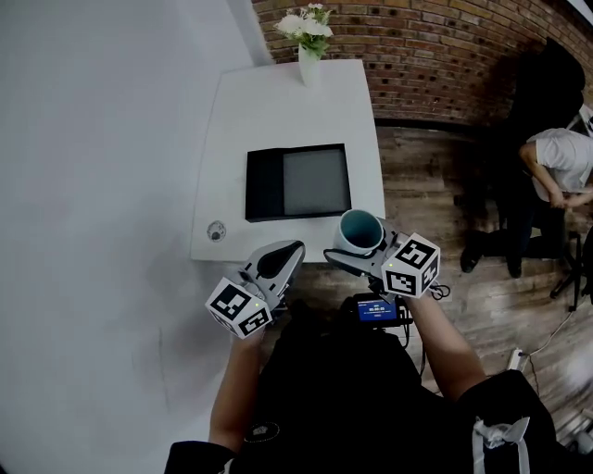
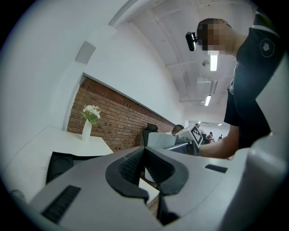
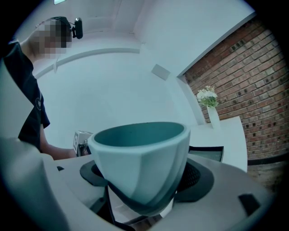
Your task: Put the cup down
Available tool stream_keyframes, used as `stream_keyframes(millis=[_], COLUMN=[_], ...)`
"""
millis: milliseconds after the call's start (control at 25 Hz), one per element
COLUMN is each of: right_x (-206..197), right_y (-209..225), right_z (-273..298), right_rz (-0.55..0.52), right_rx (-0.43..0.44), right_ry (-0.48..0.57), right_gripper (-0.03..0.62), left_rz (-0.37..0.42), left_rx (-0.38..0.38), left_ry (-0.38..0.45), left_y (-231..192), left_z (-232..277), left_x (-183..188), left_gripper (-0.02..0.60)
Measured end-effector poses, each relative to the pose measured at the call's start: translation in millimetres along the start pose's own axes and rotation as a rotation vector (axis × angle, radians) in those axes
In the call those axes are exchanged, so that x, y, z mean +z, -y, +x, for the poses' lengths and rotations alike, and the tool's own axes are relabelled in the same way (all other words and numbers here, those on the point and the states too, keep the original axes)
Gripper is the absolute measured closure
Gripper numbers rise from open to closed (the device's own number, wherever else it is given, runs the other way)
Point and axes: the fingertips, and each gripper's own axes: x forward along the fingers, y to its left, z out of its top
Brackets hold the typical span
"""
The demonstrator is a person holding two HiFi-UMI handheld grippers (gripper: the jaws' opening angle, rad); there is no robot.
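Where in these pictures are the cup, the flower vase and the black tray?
cup (image 3: 135,162), right gripper view, on its pale outer wall.
flower vase (image 1: 310,67), head view, on the white vase body.
black tray (image 1: 264,185), head view, on its dark left part.

White table (image 1: 232,120) against a brick wall (image 1: 435,46), on a wooden plank floor (image 1: 417,176). At the table's far edge, a white vase (image 1: 309,67), upright, holding pale flowers (image 1: 306,22). Toward the near half, a flat black square tray (image 1: 264,183) with a grey inner panel. Near the front left corner, close to the tray, a small round object (image 1: 216,230), too small to identify. Off to the right, well apart from the table, a person in a white top (image 1: 561,155), bent forward beside a dark chair (image 1: 547,88).
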Motion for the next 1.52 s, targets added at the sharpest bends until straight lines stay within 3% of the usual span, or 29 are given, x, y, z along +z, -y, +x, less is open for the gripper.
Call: stream_keyframes(millis=[280, 680, 1200, 1520], right_x=[8.1, 29.1, 28.4, 35.0], right_y=[-0.1, -3.8, -6.9, 11.7], right_z=[21.1, 41.1, 50.5, 72.9], right_rz=[0.013, -0.026, -0.02, -0.076], right_rx=[-0.055, -0.07, -0.038, -0.006], right_ry=[0.023, 0.041, 0.035, -0.024], right_gripper=[0.197, 0.197, 0.197, 0.197], left_rz=[0.004, 0.0, -0.021, -0.007], left_rx=[-0.057, -0.06, -0.038, -0.029], left_ry=[-0.022, 0.008, 0.025, 0.031], left_y=[-18.8, -38.2, -43.1, -51.3], left_z=[-8.0, -22.9, -31.7, -30.5], left_x=[4.8, 11.9, 14.7, 28.0], left_gripper=[0.574, 0.574, 0.574, 0.574])
